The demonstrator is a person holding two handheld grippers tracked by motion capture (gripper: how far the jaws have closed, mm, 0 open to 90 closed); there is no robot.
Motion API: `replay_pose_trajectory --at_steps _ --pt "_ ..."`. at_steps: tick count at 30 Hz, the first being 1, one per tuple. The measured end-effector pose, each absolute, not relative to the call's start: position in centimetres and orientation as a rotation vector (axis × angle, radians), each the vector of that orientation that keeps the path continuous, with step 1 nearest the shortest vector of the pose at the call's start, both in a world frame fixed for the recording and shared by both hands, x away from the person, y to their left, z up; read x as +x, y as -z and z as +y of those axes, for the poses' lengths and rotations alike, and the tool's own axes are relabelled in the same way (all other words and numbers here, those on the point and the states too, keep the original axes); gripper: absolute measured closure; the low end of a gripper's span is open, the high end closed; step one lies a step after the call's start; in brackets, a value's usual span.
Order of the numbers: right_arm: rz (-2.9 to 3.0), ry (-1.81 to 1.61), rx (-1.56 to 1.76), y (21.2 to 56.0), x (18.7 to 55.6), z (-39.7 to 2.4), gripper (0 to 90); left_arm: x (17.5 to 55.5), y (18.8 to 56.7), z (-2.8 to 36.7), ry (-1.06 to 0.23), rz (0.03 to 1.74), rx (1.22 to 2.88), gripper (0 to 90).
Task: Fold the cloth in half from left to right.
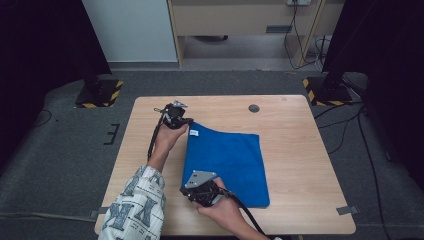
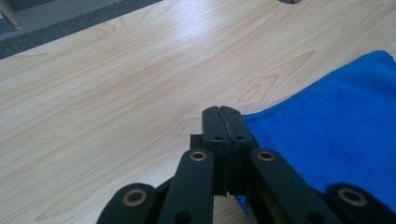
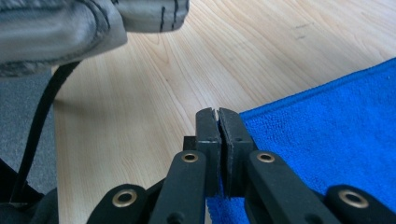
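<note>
A blue towel point(image 1: 227, 162) lies flat on the wooden table point(image 1: 300, 165), with a small white label point(image 1: 194, 133) at its far left corner. My left gripper point(image 1: 176, 116) is at that far left corner. In the left gripper view its jaws are pressed together where the towel's edge point(image 2: 299, 93) runs in under them. My right gripper point(image 1: 200, 190) is at the near left corner. Its pads point(image 3: 233, 135) are closed on the towel's corner point(image 3: 327, 140), and blue cloth shows beneath the jaws.
A dark round grommet point(image 1: 254, 108) sits in the tabletop near the far edge. The patterned sleeve point(image 1: 137, 205) of the left arm crosses the table's near left. Cables trail from both grippers. Grey carpet and black stands surround the table.
</note>
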State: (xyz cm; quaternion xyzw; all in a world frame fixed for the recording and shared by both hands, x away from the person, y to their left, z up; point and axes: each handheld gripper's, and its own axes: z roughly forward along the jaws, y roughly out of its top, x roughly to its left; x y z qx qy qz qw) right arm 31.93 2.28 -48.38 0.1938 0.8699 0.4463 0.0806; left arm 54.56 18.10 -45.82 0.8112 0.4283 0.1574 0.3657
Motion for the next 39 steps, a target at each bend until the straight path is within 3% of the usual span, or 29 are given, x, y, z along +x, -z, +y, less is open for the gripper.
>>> replay_pose_trajectory --at_steps 39 --pt "2.583 -1.383 0.521 46.4 31.3 5.0 87.9 53.8 44.1 21.3 -0.425 1.117 2.062 89.8"
